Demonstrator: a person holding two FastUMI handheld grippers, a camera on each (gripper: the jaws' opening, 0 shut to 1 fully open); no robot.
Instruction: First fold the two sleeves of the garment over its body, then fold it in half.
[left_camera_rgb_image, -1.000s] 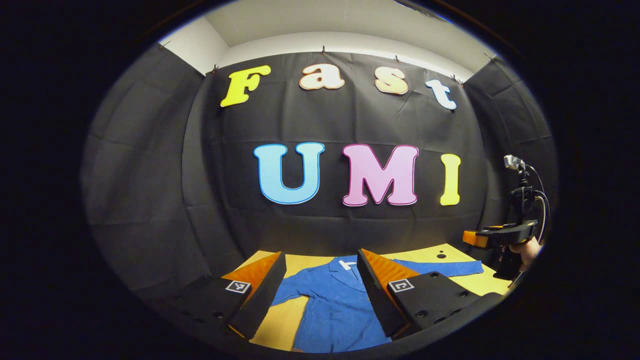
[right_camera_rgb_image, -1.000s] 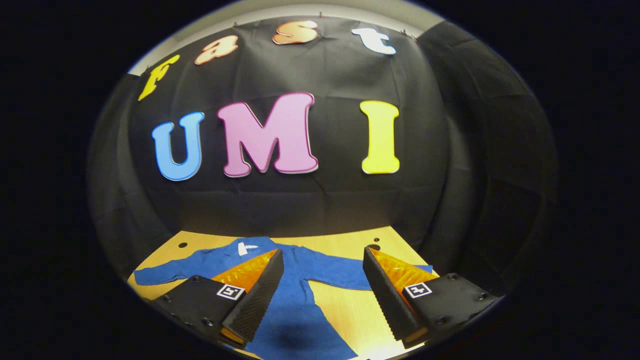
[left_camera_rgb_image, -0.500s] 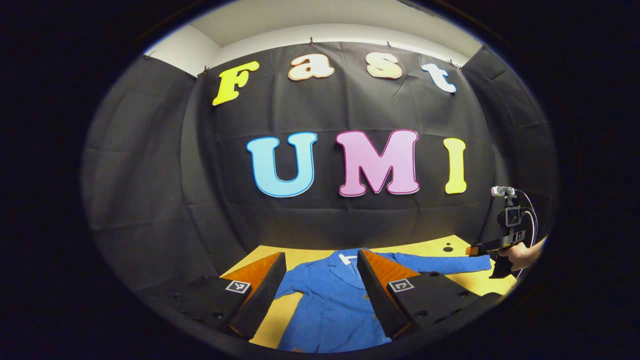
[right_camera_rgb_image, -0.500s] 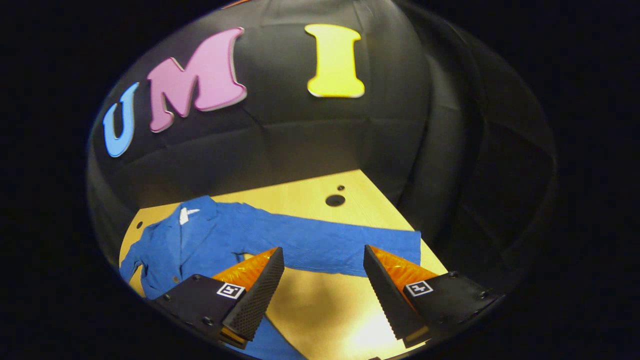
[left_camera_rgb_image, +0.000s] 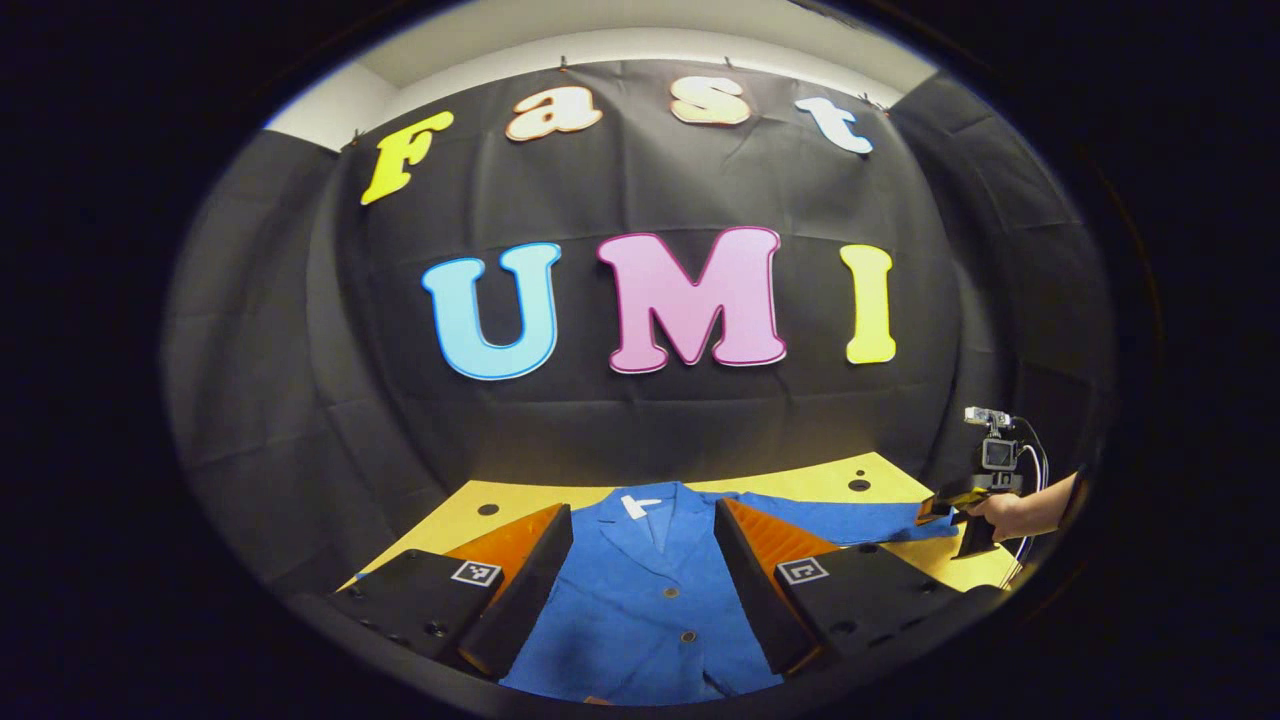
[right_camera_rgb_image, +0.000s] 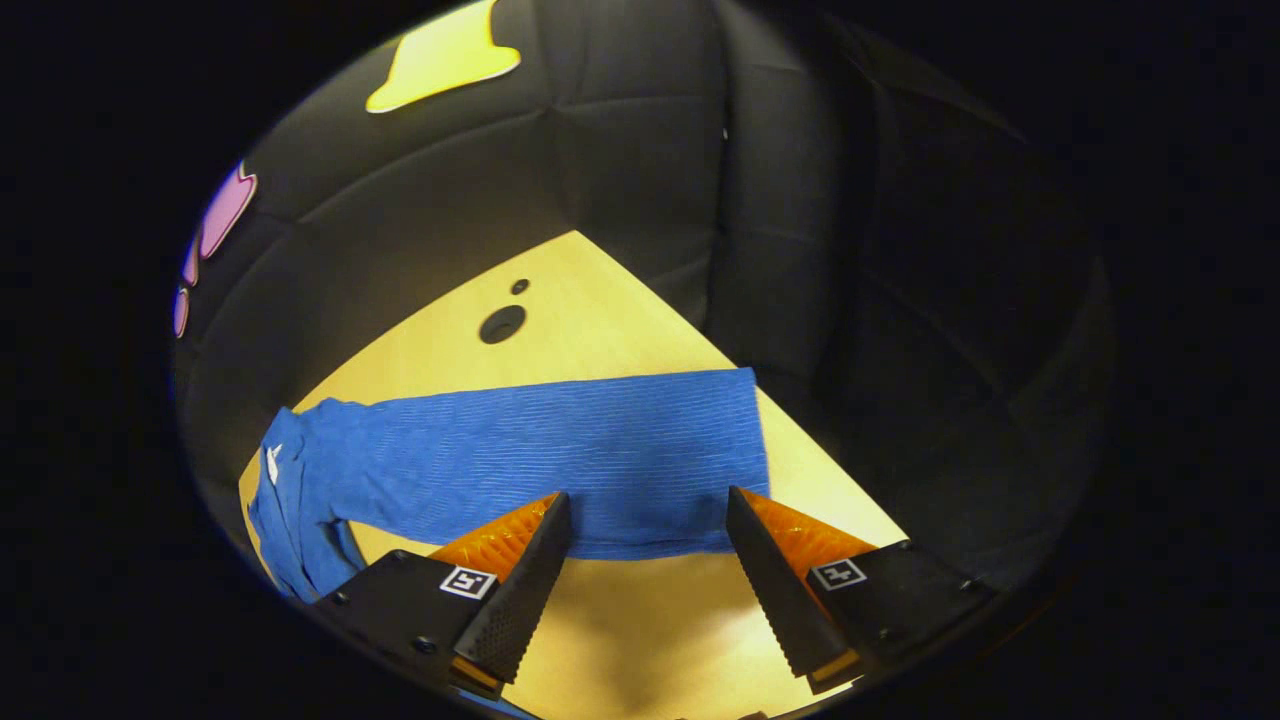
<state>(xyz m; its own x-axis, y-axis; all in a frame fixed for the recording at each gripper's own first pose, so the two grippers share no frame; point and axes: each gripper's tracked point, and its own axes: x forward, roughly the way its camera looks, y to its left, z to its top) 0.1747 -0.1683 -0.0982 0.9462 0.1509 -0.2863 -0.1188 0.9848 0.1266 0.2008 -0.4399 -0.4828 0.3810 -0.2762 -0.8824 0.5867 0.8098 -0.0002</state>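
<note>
A blue button-front garment (left_camera_rgb_image: 650, 610) lies flat on the yellow table (left_camera_rgb_image: 470, 515), collar toward the back wall. My left gripper (left_camera_rgb_image: 642, 507) hovers open above its chest, holding nothing. The right sleeve (right_camera_rgb_image: 540, 460) stretches straight out across the table, its cuff (right_camera_rgb_image: 730, 450) near the right edge. My right gripper (right_camera_rgb_image: 648, 495) is open and low just in front of the sleeve near the cuff, its fingers apart from the cloth. In the left gripper view that right gripper (left_camera_rgb_image: 935, 508) sits at the sleeve's end, held by a hand (left_camera_rgb_image: 1005, 512).
The table has round holes (right_camera_rgb_image: 502, 323) behind the sleeve and another hole (left_camera_rgb_image: 487, 509) at the back left. Black cloth walls close in behind and to the right. The table's right edge (right_camera_rgb_image: 820, 450) runs just past the cuff.
The right gripper has dropped and swung right, from over the garment's body to the right sleeve's cuff. The left gripper has shifted so the garment's chest lies between its fingers.
</note>
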